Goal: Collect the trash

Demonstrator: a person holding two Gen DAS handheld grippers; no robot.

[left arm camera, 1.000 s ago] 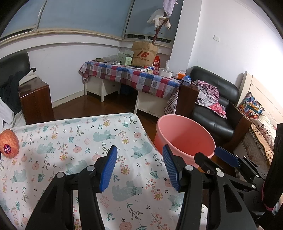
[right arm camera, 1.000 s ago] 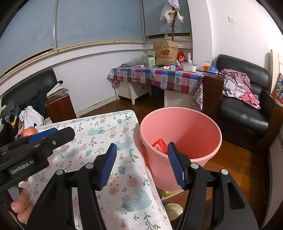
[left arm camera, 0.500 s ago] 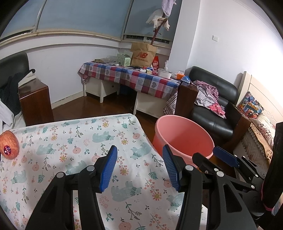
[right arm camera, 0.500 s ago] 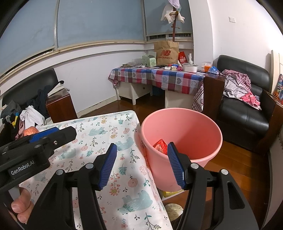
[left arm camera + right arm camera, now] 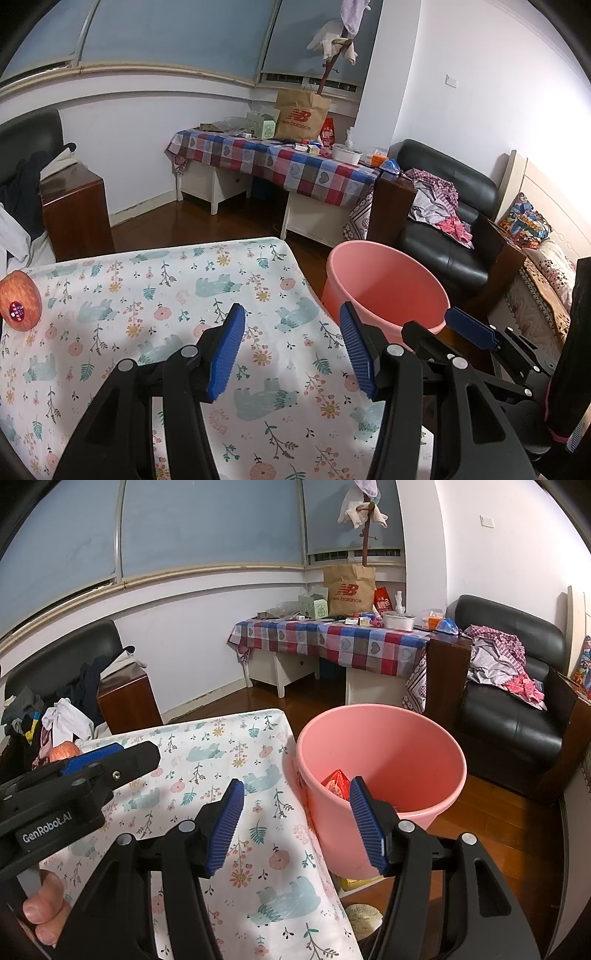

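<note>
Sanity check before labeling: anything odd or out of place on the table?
One thing: a red apple with a sticker sits alone at the far left edge of the floral tablecloth. Red wrapper is in the pink bucket. Both grippers are open and empty.

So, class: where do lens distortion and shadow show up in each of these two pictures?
Left wrist view: the window frame bows into an arc, and shadow falls on the tablecloth. Right wrist view: dark corners ring the frame, and the tablecloth is shadowed nearest the camera.
</note>
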